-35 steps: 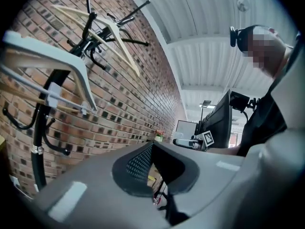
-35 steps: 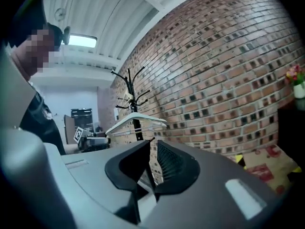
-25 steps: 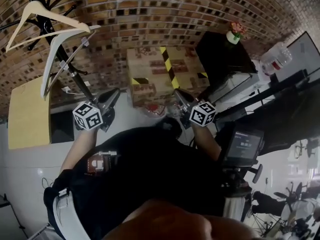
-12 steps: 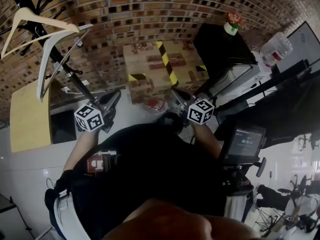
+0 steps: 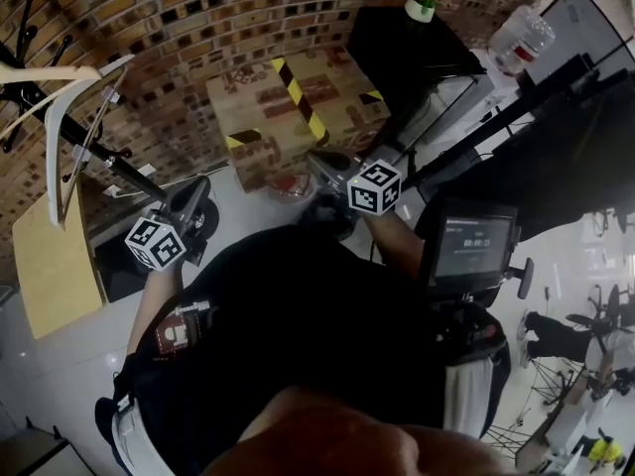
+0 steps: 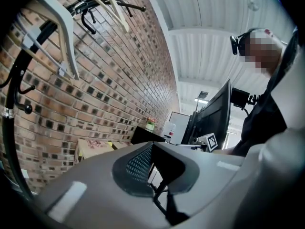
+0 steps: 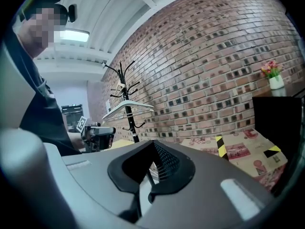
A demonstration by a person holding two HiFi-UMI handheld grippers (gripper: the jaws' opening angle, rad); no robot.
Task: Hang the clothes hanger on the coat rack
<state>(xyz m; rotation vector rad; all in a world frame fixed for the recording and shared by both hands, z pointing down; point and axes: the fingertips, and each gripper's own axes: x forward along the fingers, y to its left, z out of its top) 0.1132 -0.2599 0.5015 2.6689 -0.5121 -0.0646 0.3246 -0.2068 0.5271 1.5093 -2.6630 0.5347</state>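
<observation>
Your left gripper [image 5: 201, 188] and right gripper [image 5: 319, 160] both have their fingers pressed together on nothing, and each gripper view shows the closed tips with only open air ahead. Both are held in front of your body, left of centre and centre of the head view. A white hanger [image 5: 57, 167] and a wooden hanger [image 5: 50, 70] are on the coat rack [image 5: 114, 165] at the upper left of that view, well apart from either gripper, so the hanging looks done. The remaining risk lies with the rack. The white hanger sits skewed across the pole rather than level, and how deep its hook sits on the prong cannot be made out. A knock to the pole from your left gripper, the nearer one, could shake it loose. Should you re-seat it, closed fingers would only push it along, so part them first. The cardboard box [image 5: 288, 107] stands just ahead of your right gripper and could catch a careless swing.
</observation>
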